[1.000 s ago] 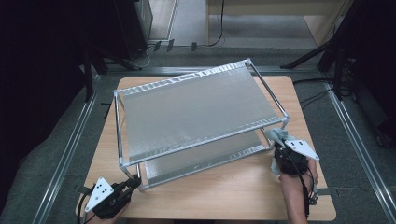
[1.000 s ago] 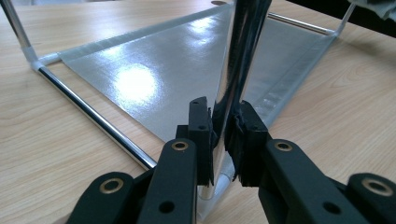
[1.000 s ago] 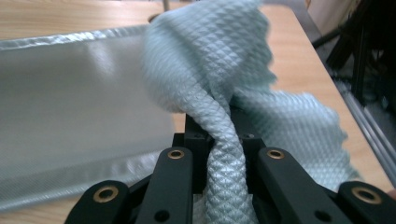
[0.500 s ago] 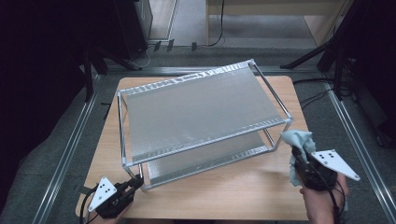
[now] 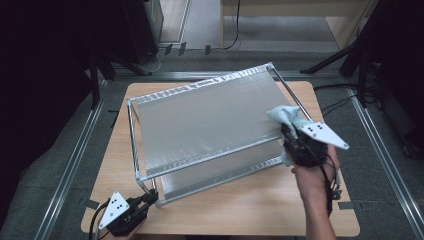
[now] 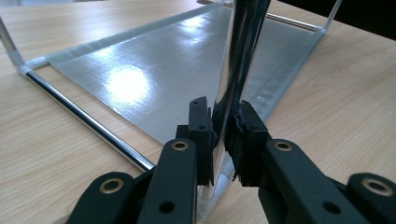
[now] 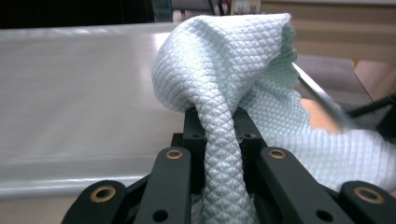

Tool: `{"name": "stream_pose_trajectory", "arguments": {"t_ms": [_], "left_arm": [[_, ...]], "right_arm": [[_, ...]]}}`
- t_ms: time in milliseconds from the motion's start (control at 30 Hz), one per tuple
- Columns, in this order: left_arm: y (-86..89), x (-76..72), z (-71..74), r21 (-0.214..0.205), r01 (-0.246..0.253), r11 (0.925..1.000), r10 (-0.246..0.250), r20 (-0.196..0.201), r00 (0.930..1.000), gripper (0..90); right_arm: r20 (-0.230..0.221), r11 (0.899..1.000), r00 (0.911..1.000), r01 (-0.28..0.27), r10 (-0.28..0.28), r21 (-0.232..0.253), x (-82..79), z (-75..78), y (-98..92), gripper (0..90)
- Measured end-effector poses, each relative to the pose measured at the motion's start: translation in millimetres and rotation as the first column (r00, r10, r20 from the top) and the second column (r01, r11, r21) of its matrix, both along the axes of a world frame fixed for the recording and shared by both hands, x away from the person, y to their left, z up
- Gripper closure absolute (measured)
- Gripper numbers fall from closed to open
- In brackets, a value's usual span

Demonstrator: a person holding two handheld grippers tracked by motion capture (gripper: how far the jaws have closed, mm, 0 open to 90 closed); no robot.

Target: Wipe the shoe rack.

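High view first: the right hand-held gripper [image 5: 292,136] has come up off the table [image 5: 260,210] and now hangs at the right-hand end of the shelf rack's [image 5: 200,120] top shelf, with the pale blue-green cloth [image 5: 287,116] bunched in its jaws. A second ago it sat low beside the rack's lower tier, so the cloth is now lifted to top-shelf height, and my read is that a wipe of that upper surface is about to start. From the right gripper view the cloth [image 7: 224,79] is pinched hard, a twisted rope of waffle weave running down between the pads, the rest flopping over to one side. Down at the near left corner, the left hand-held gripper [image 5: 145,200] has not budged; the left gripper view shows its jaws clamped on the chrome corner post [image 6: 236,79], steadying the rack. The table is light wood grain, bare apart from the rack. Around it runs grey carpeted floor [image 5: 65,165] with metal rails [image 5: 75,155], cables trailing at the right, dark stands [image 5: 360,60] and furniture behind.
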State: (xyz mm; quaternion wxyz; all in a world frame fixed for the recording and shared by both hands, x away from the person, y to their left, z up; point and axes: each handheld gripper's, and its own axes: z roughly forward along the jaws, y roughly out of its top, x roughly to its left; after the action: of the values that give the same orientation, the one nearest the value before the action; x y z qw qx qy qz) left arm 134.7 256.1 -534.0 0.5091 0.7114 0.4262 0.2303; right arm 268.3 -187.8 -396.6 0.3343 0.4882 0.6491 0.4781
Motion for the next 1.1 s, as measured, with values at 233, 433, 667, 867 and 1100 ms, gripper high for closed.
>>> {"name": "stream_pose_trajectory", "arguments": {"t_ms": [233, 433, 667, 867, 1100], "left_arm": [[-12.1, -2.2, 0.0, 0.005, 0.000, 1.0000, 0.000, 0.002, 1.0000, 80.6], [-33.4, -5.4, -0.5, 0.005, 0.008, 1.0000, -0.008, 0.007, 0.9999, 80.7], [-44.7, -5.6, -1.8, -0.006, 0.005, 1.0000, -0.005, 0.014, 0.9999, 80.6], [-43.3, -4.7, -2.0, -0.003, 0.019, 0.9998, -0.019, 0.016, 0.9997, 80.6], [-41.5, -4.2, -2.1, 0.003, 0.034, 0.9994, -0.034, 0.014, 0.9993, 80.6]], "right_arm": [[0.016, 0.993, 0.9930, -0.117, 0.117, -0.022, -14.0, -4.9, 52.9, 79.8], [0.031, 0.968, 0.9678, -0.250, 0.250, 0.013, -35.5, -10.6, 111.1, 79.4], [0.045, 0.897, 0.8962, -0.442, 0.441, 0.002, -69.3, -13.4, 185.1, 78.9], [0.030, 0.865, 0.8642, -0.502, 0.502, -0.027, -78.0, -10.7, 205.3, 78.5], [0.037, 0.934, 0.9345, -0.352, 0.354, -0.056, -54.1, -10.5, 153.0, 79.2]]}}
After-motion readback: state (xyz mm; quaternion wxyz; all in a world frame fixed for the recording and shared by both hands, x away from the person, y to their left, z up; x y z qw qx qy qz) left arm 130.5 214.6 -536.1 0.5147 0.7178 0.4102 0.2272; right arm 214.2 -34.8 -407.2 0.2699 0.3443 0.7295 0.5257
